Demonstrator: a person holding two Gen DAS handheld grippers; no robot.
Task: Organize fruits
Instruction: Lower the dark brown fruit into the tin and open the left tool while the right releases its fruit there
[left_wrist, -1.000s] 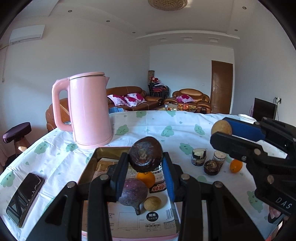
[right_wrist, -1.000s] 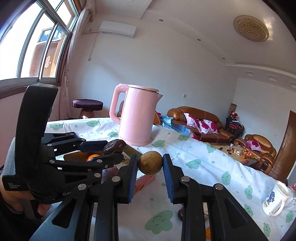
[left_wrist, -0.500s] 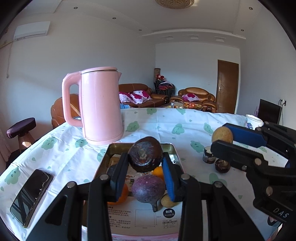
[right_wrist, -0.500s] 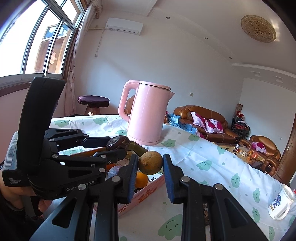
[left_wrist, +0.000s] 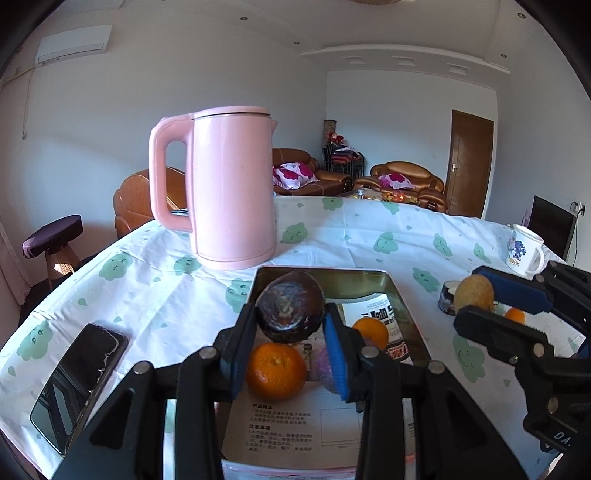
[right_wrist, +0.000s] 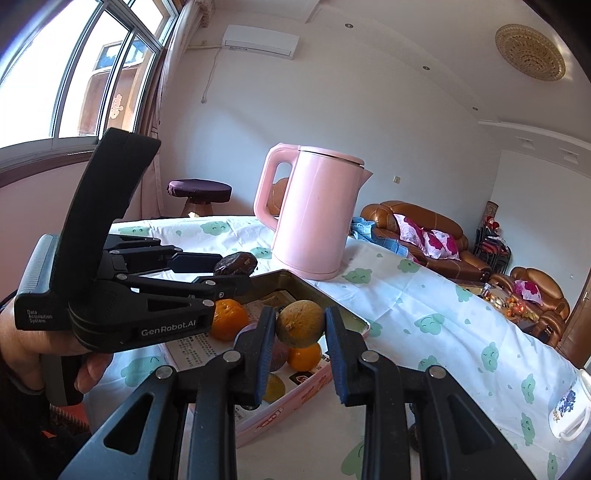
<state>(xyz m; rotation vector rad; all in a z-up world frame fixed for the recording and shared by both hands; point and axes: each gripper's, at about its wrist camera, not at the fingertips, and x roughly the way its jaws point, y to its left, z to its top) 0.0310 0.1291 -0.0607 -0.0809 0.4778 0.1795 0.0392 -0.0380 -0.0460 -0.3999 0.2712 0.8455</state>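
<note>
The left gripper (left_wrist: 290, 319) has its fingers clamped on a dark fruit (left_wrist: 290, 312) above the tin tray (left_wrist: 402, 295). The right gripper (right_wrist: 300, 328) has its fingers clamped on a tan fruit (right_wrist: 300, 323).

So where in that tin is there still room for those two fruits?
The tin's far end, nearest the pink kettle, shows bare floor. Its near half is crowded: two oranges and a purple fruit. Bare cloth lies between phone and tin.

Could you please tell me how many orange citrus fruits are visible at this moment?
3: one large orange in the tin tray beneath the left gripper's jaws, a smaller orange further right in the tray, and a small one on the tablecloth behind the right gripper. Others may be hidden.
</note>
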